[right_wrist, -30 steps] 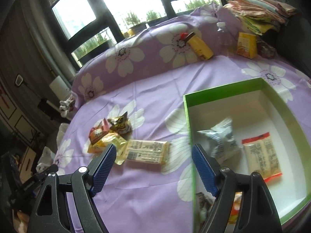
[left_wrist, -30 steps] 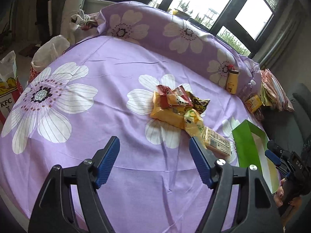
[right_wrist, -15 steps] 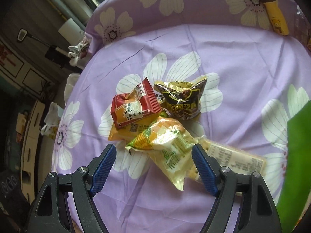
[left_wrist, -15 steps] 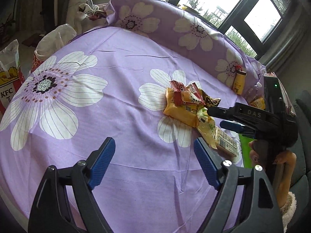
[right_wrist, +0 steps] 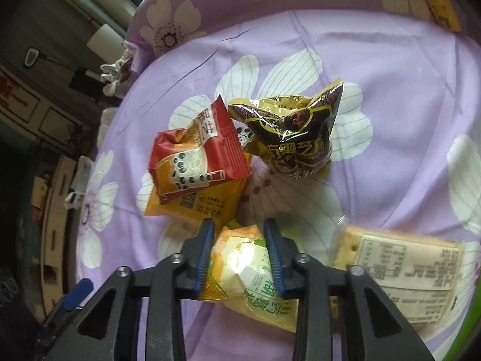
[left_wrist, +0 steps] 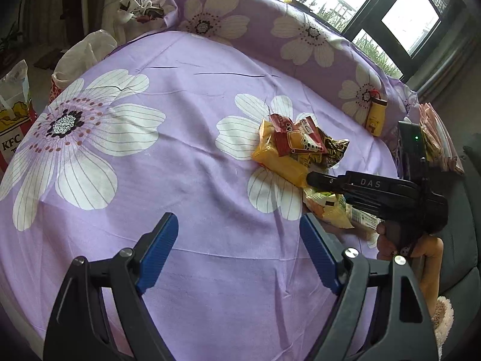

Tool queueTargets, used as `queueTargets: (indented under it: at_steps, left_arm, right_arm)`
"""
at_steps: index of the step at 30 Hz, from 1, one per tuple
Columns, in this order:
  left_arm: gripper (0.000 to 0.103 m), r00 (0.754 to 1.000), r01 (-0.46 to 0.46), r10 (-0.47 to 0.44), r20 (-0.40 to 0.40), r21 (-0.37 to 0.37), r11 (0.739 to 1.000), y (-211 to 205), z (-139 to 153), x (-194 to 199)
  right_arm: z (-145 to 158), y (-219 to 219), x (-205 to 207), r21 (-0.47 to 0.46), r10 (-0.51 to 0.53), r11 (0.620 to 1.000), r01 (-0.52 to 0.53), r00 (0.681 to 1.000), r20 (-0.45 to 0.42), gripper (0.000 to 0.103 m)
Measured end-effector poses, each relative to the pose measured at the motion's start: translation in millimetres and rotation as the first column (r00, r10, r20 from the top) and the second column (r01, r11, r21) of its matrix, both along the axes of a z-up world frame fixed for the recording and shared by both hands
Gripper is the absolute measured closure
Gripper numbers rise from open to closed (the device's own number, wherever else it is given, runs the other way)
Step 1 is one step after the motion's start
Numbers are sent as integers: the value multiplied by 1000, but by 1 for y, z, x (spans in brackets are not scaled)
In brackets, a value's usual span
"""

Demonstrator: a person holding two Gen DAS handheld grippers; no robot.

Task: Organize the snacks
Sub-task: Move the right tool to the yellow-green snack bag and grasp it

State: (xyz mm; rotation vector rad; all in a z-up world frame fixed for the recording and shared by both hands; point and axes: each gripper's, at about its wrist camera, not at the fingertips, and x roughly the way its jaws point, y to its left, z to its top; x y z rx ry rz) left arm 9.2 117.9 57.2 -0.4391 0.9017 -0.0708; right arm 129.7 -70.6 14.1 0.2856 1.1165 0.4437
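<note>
A pile of snack packets lies on the purple flowered cloth (left_wrist: 180, 156). My right gripper (right_wrist: 240, 237) is shut on a yellow-green packet (right_wrist: 249, 264) at the pile's near edge. Beyond it lie a red bubble-tea packet (right_wrist: 192, 156), an orange packet (right_wrist: 207, 201) under it and a dark gold packet (right_wrist: 294, 138). A clear cracker pack (right_wrist: 399, 267) lies to the right. In the left wrist view the pile (left_wrist: 294, 147) shows with the right gripper's body (left_wrist: 375, 192) over it. My left gripper (left_wrist: 240, 249) is open and empty above bare cloth.
A green box edge (right_wrist: 472, 319) shows at the lower right. A yellow bottle (left_wrist: 375, 117) leans on the flowered cushion (left_wrist: 270, 21) at the back. A KFC bag (left_wrist: 12, 123) stands off the left edge. Stacked packets (left_wrist: 436, 138) sit at the far right.
My right gripper has moved from over the green box to the pile, dropped onto the yellow-green packet and closed on it. My left gripper has stayed open and shifted slightly.
</note>
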Motion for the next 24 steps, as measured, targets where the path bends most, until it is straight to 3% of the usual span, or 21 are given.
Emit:
queueTargets:
  at_steps: [4,11,15,16,18,20,21,24]
  left_arm:
    - [20,1000,7,-7,-11,-19,1000,0,-2,1]
    - [20,999,18,-19,-41,-34,999,-5,-8,3]
    - [20,998,37,-38,-55,-19,999,-14,-11,2]
    - [20,997,48,-49,-58,-13,999,-18,-12,2]
    - [20,995,78,-78,-60,2,997,-24,-12,1]
    - [20,992,113,-112,-57,14,993,-32,-11,0]
    - [20,990,130,-129,-54,13,991,-35,-10,-1]
    - [21,978,202,-203,-44,-37,979,-46,-7,-5]
  right_arm:
    - [9,2,-22,-44,2,999,0,999,33,80]
    - [45,6,-94,-86,93,993,-82,987,134,80]
    - [14,13,-109,-133,129,984,-117,989,78,80]
    - [1,14,-109,-157,136,979,-129,990,35,76]
    - [-5,3,-110,-101,114,989,-112,993,15,68]
    - [4,-14,-112,-40,70,997,-69,997,15,60]
    - [11,-24,-115,-19,34,999,-33,999,29,51]
    - [33,-51,-128,28,-51,998,48,994,95,33]
